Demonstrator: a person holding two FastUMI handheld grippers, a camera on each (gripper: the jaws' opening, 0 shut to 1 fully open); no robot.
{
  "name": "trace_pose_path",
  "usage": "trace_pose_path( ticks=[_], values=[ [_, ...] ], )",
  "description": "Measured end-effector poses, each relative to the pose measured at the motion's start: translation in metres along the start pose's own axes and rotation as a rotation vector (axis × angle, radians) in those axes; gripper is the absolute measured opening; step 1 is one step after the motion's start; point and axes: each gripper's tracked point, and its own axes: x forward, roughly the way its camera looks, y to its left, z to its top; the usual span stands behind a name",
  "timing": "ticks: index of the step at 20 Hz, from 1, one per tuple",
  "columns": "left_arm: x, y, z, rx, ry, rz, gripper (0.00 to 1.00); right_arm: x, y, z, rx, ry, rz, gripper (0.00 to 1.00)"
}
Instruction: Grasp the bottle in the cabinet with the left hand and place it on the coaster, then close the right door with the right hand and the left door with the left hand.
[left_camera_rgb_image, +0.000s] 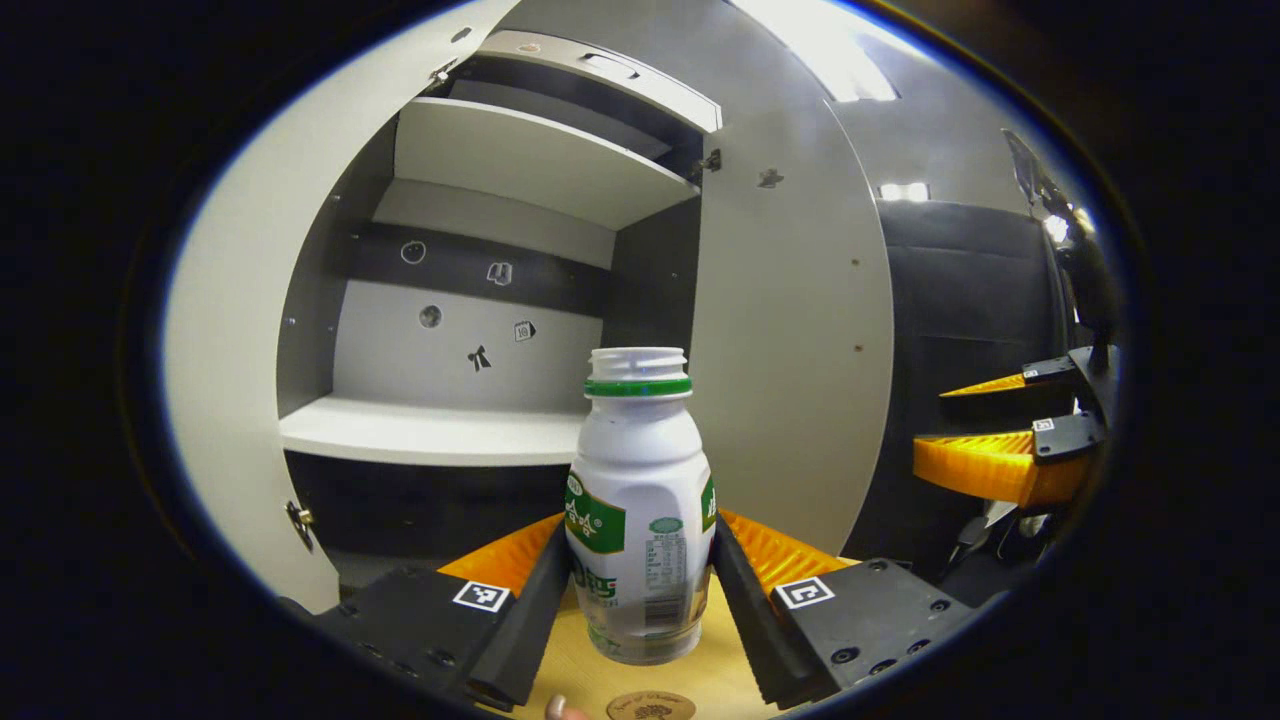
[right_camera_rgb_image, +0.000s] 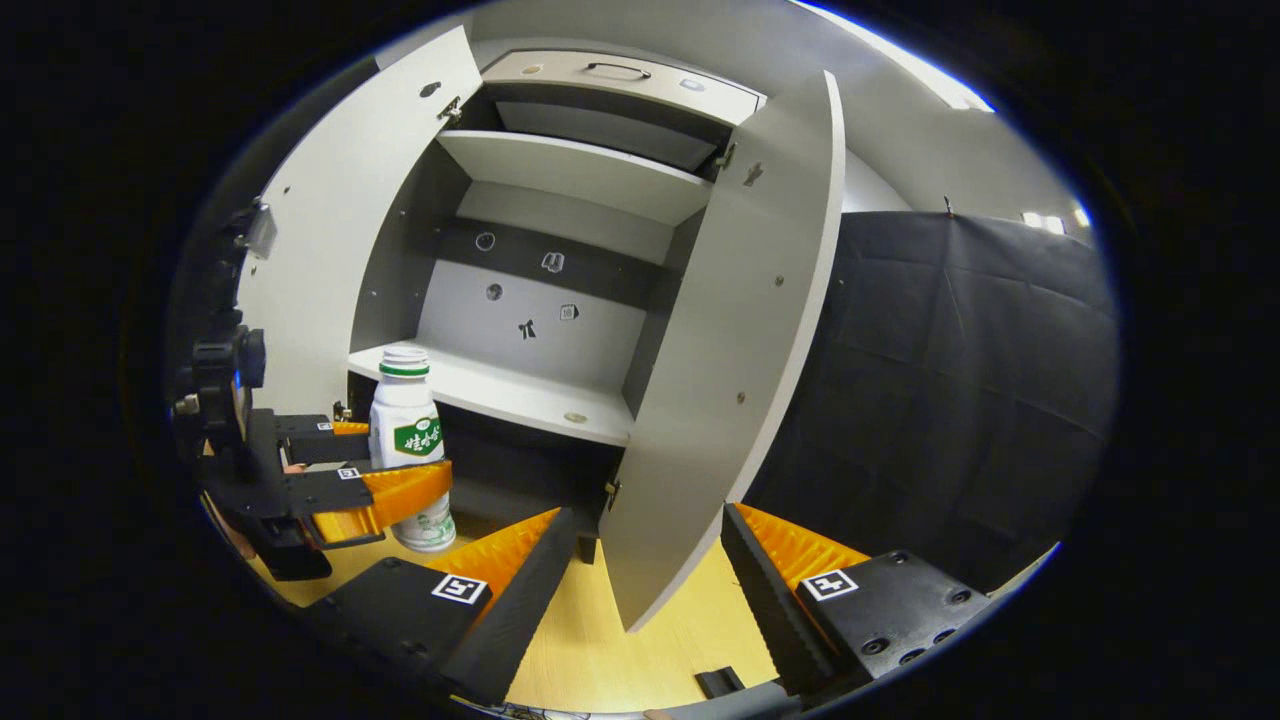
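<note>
The cabinet (right_camera_rgb_image: 560, 260) stands with both doors swung wide, the right door (right_camera_rgb_image: 730, 350) jutting out toward the right gripper (right_camera_rgb_image: 640, 590), whose fingers stand apart with the door's lower edge between them, touching neither as far as I can tell. In front of the cabinet's lower shelf, the left gripper (left_camera_rgb_image: 640, 590) is clamped on the white plastic bottle (left_camera_rgb_image: 640, 520), one finger on each side of its lower body. The bottle looks nearly empty, so I judge it light, stiff but slightly squeezable, with a smooth label that could slip; the straight wall below the shoulder is the sound place to hold. The left gripper view shows the coaster (left_camera_rgb_image: 650, 706) on the wooden table (left_camera_rgb_image: 720, 670), just in front of the bottle's base. The right gripper view shows instead the bottle's height against the shelf; whether it rests on the table is hard to tell.
</note>
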Motion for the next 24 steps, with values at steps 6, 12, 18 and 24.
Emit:
trace_pose_path(
  ticks=[6,12,18,24],
  values=[
    [0.000,-0.003,-0.096,-0.045,0.050,0.021,0.81,0.026,0.011,-0.054,-0.002,0.045,0.036,0.98],
    [0.006,0.005,-0.170,-0.034,0.078,0.081,0.81,0.047,0.027,-0.101,0.012,0.071,0.087,0.98],
    [0.004,0.000,-0.203,-0.030,0.115,0.097,0.81,0.056,0.039,-0.114,0.082,0.081,0.132,0.98],
    [-0.002,-0.007,-0.211,-0.002,0.105,0.093,0.82,0.057,0.039,-0.102,0.065,0.045,0.152,0.98]
  ],
)
